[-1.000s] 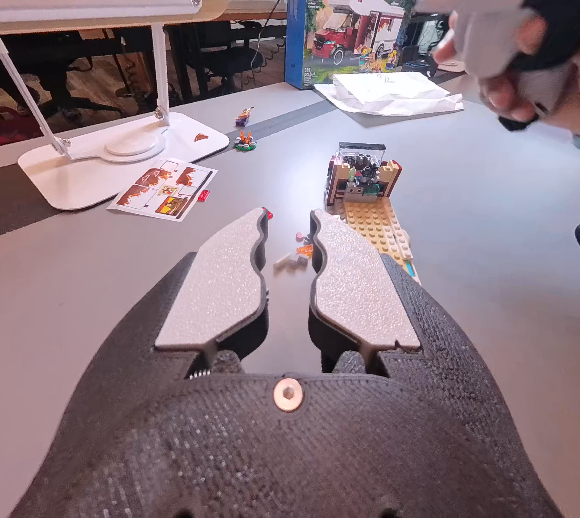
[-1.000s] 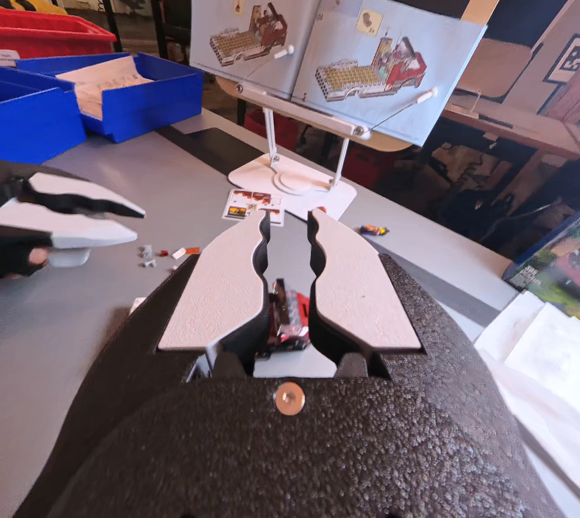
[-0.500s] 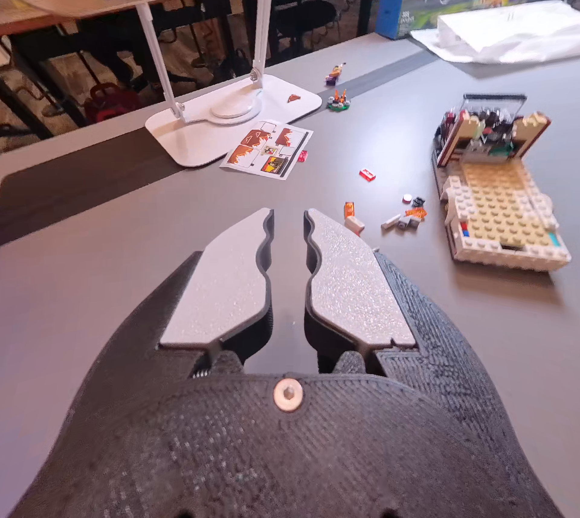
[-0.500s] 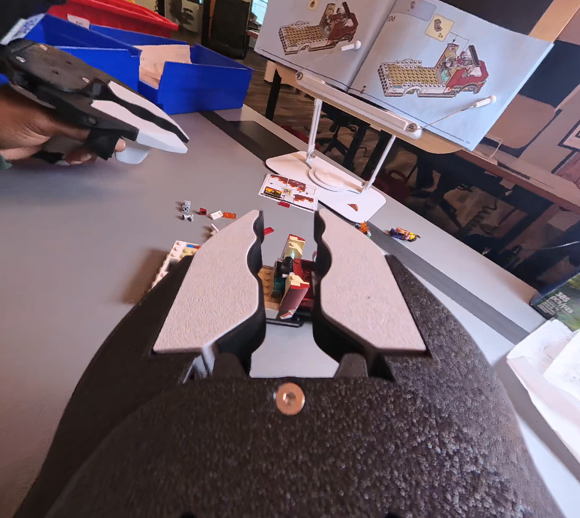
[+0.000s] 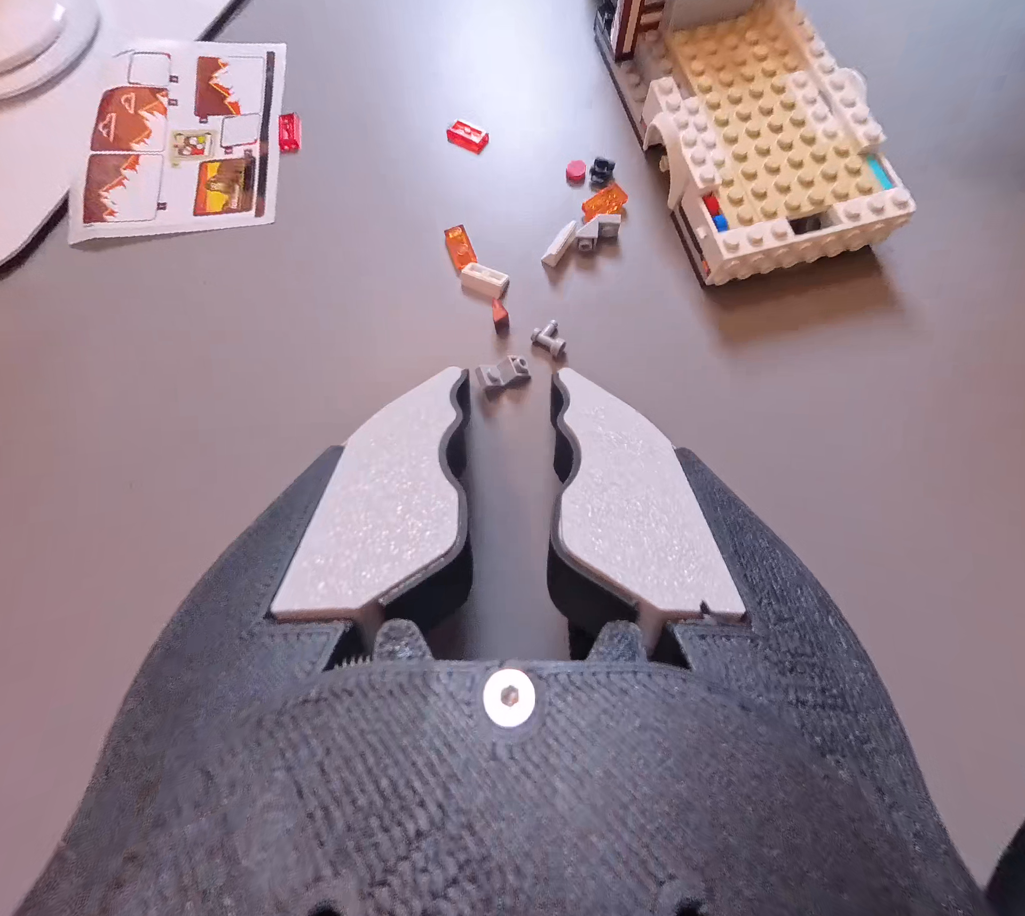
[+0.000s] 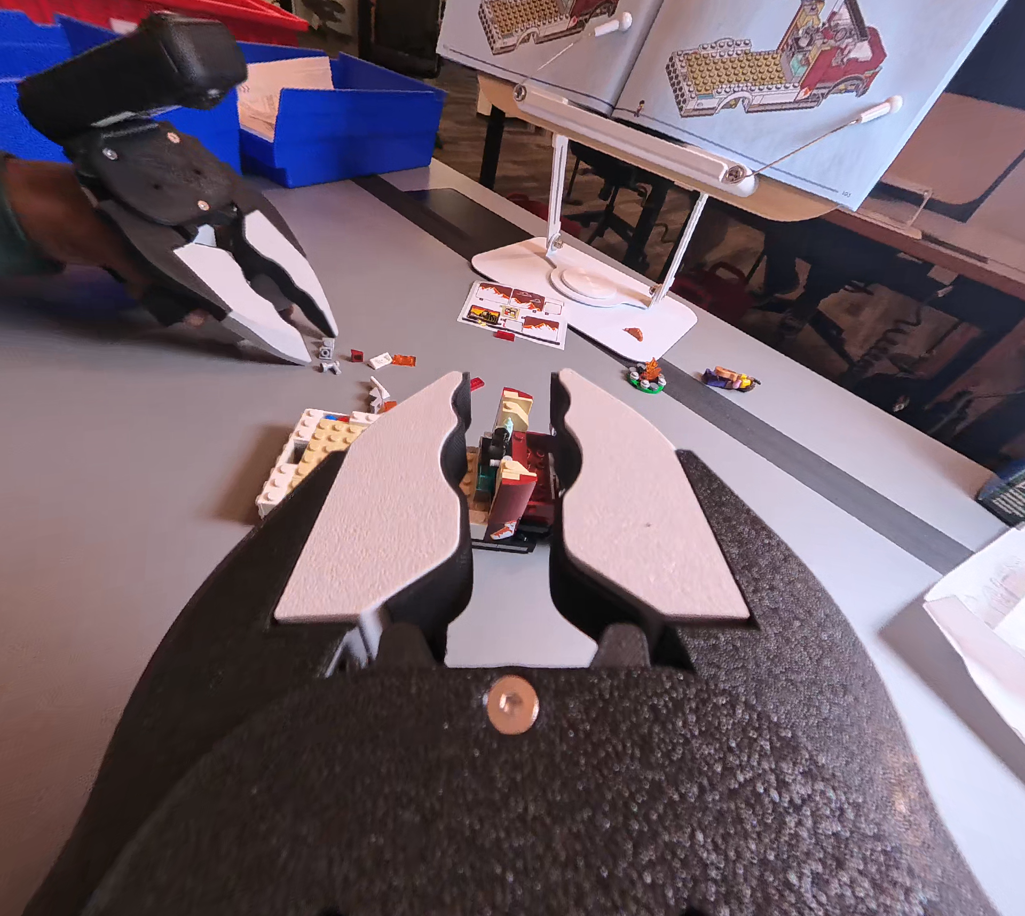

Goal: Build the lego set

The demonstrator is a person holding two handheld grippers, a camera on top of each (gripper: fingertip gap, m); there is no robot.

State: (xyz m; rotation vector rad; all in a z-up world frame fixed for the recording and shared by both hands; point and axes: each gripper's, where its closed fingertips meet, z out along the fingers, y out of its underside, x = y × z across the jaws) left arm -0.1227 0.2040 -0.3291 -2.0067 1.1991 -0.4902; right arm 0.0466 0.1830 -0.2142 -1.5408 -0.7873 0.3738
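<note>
Lego build [image 5: 760, 129], a partly assembled vehicle with a tan studded bed, white edge bricks and a dark red cab end, stands on the grey surface [image 5: 222, 390]; in the left wrist view it lies ahead and to the right of my left tool [image 5: 510, 376]; in the right wrist view the cab end [image 6: 507, 468] shows through the gap of my right tool [image 6: 510, 379], beyond and below its fingers, not gripped; my right tool has its fingers apart with nothing between them; my left tool likewise has its fingers apart, tips lowered close to the surface, and a small grey bracket piece [image 5: 502, 374] lies just ahead of the gap between the tips, unclamped; whether a tip touches it I cannot tell; a grey pin piece [image 5: 549, 337] lies just beyond it; further on lie a dark red slope [image 5: 500, 315], a white brick [image 5: 484, 277], an orange transparent plate [image 5: 460, 247] and a red transparent plate [image 5: 467, 135], scattered loose between the tool and the build; a sticker sheet [image 5: 177, 140] lies to the left, beside the white base of the book stand [image 6: 588, 287]; the stand carries the open instruction booklet [image 6: 721, 24]; a small campfire build [image 6: 646, 376] sits near the base; blue bins [image 6: 338, 118] stand at the far left of the surface.
</note>
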